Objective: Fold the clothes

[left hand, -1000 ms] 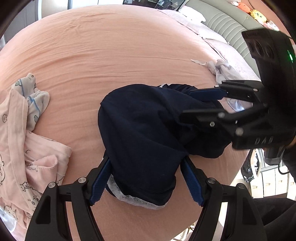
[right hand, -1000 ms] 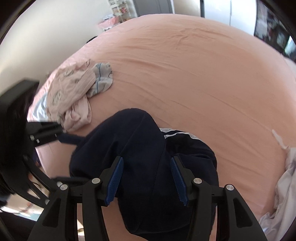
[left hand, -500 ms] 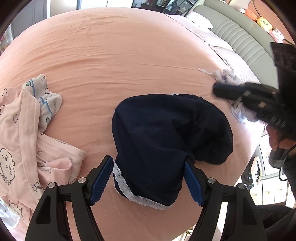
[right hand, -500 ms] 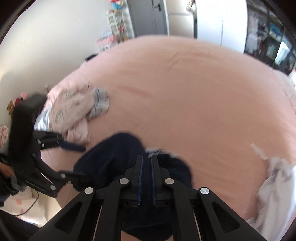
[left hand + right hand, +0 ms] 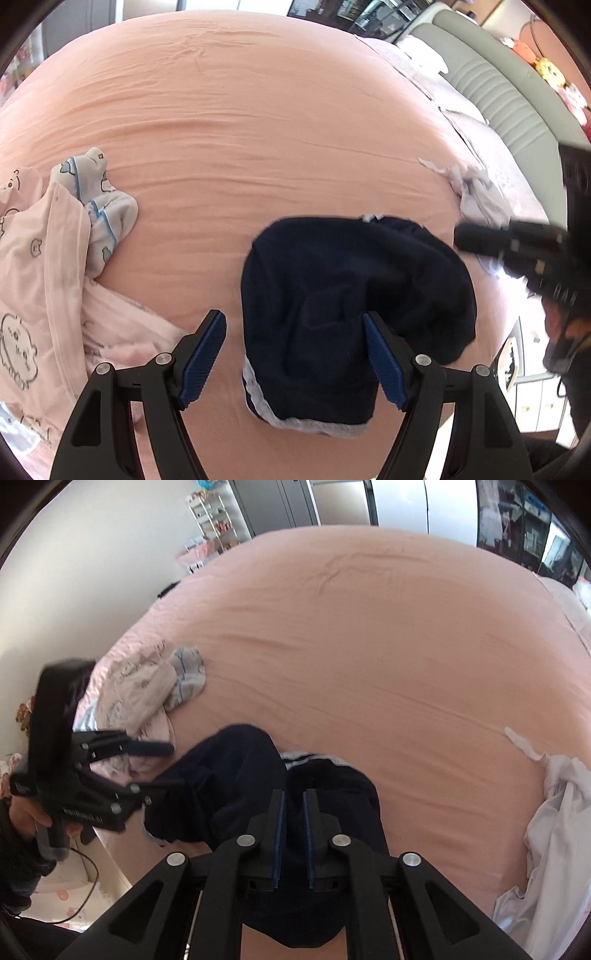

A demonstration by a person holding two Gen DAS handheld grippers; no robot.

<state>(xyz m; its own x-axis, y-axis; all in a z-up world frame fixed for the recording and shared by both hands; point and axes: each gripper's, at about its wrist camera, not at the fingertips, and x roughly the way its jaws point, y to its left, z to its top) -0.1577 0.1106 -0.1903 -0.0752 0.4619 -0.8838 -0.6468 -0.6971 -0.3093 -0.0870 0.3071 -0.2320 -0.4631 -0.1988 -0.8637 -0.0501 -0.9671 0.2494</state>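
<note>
Spreading across both views, the bed [image 5: 295,129] under its peach sheet carries everything, and the dark navy garment [image 5: 351,295] lies bunched near its front edge, between a heap of pale pink printed clothes [image 5: 40,266] on one side and a crumpled white garment [image 5: 554,830] on the other. Judging by the way it slumps into rounded folds, the navy piece is soft, light and limp — it will sag and drag rather than hold any shape, so a pinch through one or two layers at a hem or corner looks like the sensible hold, not the thick middle of the mound. Its grey-white trimmed edge [image 5: 295,421] shows at the near side in the left wrist view, and that firmer band seems the easiest place to nip. The left tongs [image 5: 295,356] stand wide apart and grip nothing: the right-hand finger lies over the cloth, the left-hand finger just beside it above bare sheet, so the near part of the garment sits between them. The right tongs [image 5: 293,814] are drawn almost together with a narrow slit between the blue pads [image 5: 280,827], poised above the navy cloth; no fabric is visible in that slit — they appear clenched on nothing.
</note>
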